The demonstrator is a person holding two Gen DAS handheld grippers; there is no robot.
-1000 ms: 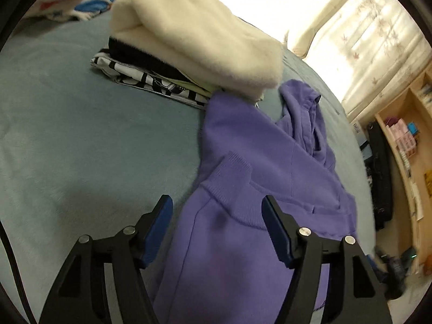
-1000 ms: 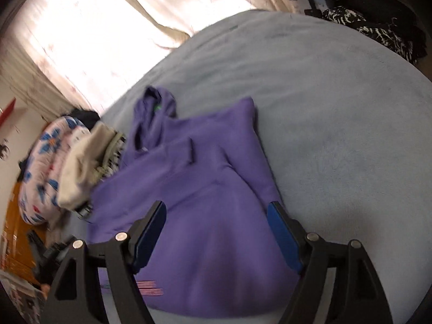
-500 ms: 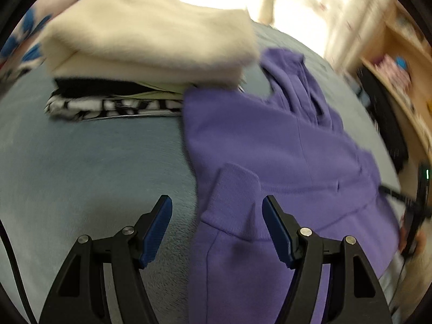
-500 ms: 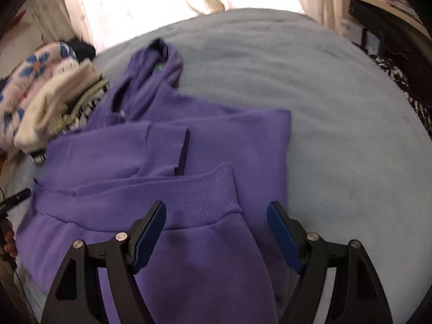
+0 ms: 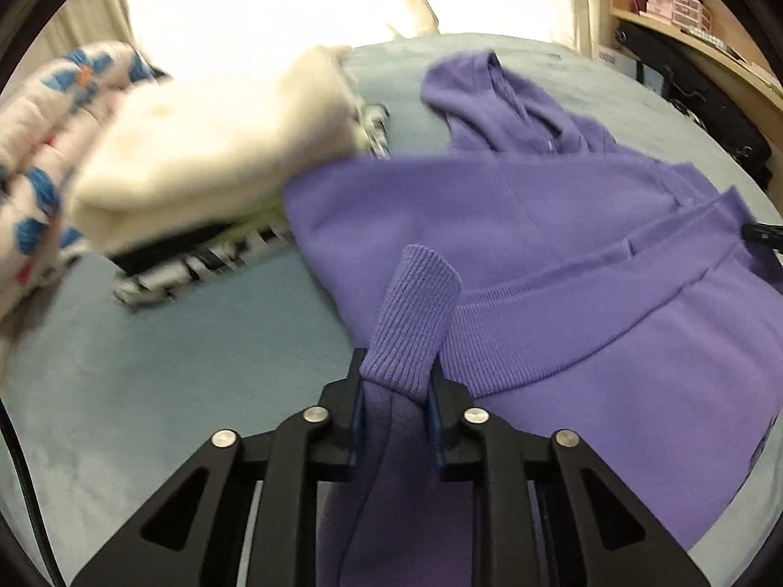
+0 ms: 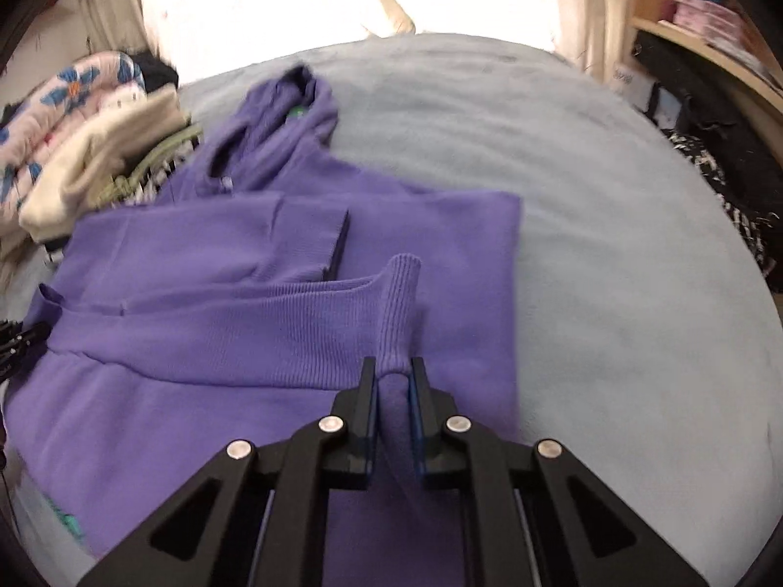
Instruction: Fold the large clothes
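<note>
- Purple hoodie (image 5: 563,225): soft matt knit cloth, its hem band (image 6: 274,337) ribbed.
- Bed (image 6: 611,244): matt, fuzzy blue-grey fleece.
- Cream garment (image 5: 210,146): thick, plush pile.
- Left gripper (image 5: 394,406): matt black plastic, shiny metal screws; fingers (image 5: 433,416) padded in blue.
- Shelf (image 5: 709,44): pale wood.

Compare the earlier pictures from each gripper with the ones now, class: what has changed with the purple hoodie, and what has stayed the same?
Both grippers were open above the purple hoodie; now the left gripper and right gripper have each shut on its ribbed hem, pinching it up at opposite ends. The folded clothes pile and the hoodie's place on the bed are unchanged.
</note>
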